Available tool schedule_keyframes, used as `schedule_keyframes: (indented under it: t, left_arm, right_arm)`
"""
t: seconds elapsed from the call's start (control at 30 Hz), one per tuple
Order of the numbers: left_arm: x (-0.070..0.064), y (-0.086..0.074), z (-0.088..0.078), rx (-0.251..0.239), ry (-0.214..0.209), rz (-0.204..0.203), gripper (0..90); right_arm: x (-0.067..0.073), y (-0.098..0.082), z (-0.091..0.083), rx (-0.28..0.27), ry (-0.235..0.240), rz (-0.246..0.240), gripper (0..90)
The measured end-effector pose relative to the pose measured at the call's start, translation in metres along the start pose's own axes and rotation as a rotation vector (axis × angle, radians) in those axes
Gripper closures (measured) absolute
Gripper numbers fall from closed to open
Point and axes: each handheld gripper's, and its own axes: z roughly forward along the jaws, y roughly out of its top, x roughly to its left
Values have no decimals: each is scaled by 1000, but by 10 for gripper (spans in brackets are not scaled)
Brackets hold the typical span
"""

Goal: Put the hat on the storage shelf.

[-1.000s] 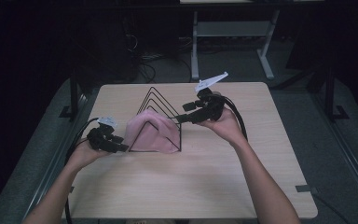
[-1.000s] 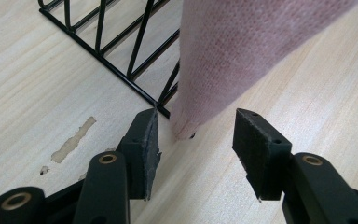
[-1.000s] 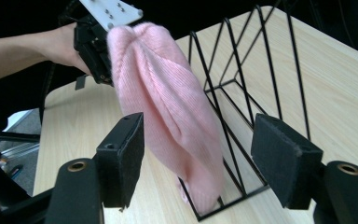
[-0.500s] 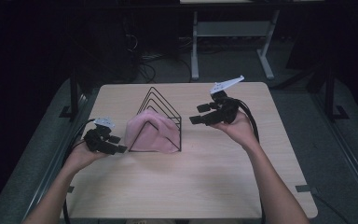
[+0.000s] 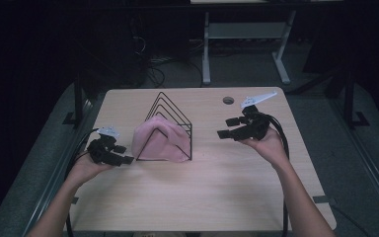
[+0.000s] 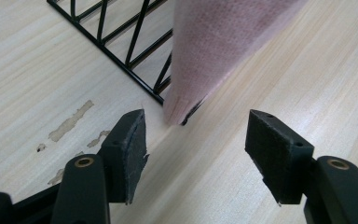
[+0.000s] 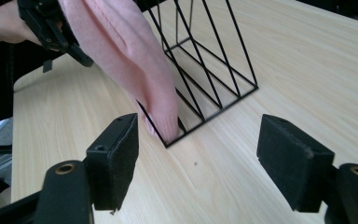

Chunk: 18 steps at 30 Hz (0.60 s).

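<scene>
Light wood table [image 5: 217,197] w/ pale grain, rounded corners. Small round hole [image 5: 228,100] near far edge, right of centre. In left gripper view, top has chipped patches [image 6: 70,122] where veneer is worn off. Behind table: white metal frame [image 5: 206,54] on grey floor [image 5: 321,103], tangle of cables [image 5: 158,61] just left of it. Bkgd dark.

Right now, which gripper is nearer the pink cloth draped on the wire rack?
Left. The left gripper sits open just beside the pink cloth at its lower corner; the right gripper hangs open farther off, past the wire rack.
</scene>
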Motion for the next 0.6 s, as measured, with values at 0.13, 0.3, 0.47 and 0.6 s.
schedule_keyframes:
  t: [0.13,0.3,0.47,0.6]
  left_arm:
    - [-1,-4,-1,-2,1,-14,355]
    - [-2,-7,-2,-22,14,-23,353]
    - [-5,-11,-5,-38,17,-21,346]
    - [-8,-13,-6,-50,18,-31,329]
  right_arm:
    - [-3,-14,-9,6,-32,22,234]
    - [-5,-26,-15,7,-48,50,202]
    - [-7,-42,-24,16,-69,66,197]
    - [-9,-60,-32,7,-79,86,197]
